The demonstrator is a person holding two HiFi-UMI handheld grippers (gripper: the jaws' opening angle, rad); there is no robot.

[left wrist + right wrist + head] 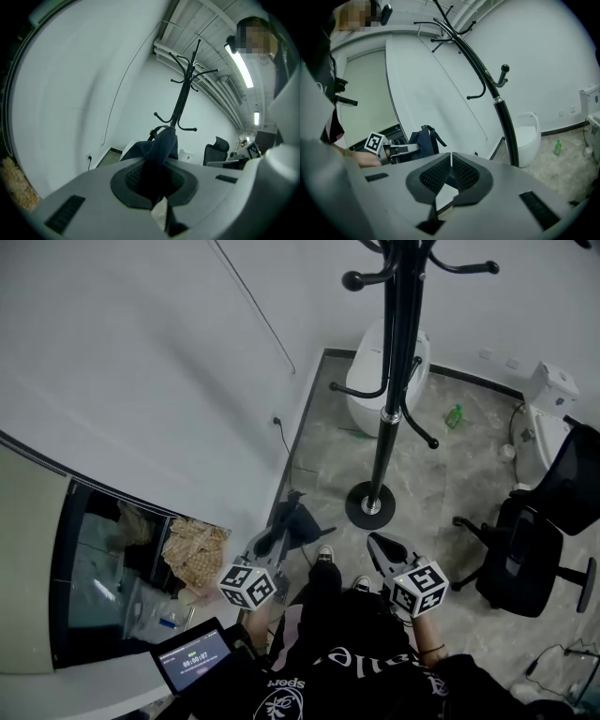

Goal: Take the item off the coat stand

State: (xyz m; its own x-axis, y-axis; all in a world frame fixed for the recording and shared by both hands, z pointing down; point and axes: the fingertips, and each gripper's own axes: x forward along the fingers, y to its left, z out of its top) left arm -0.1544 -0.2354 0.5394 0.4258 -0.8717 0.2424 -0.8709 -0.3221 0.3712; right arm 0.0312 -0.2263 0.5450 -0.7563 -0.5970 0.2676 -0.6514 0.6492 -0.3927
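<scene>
Your left gripper sits low at the near left, its jaws clamped on a dark bag. Your right gripper is level with it at the near right, jaws pressed together with nothing between them. Both point away from your body.

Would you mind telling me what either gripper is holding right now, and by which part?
The left gripper is shut on a dark blue bag, pinching a bunched fold of its fabric. The right gripper is shut and empty.
</scene>
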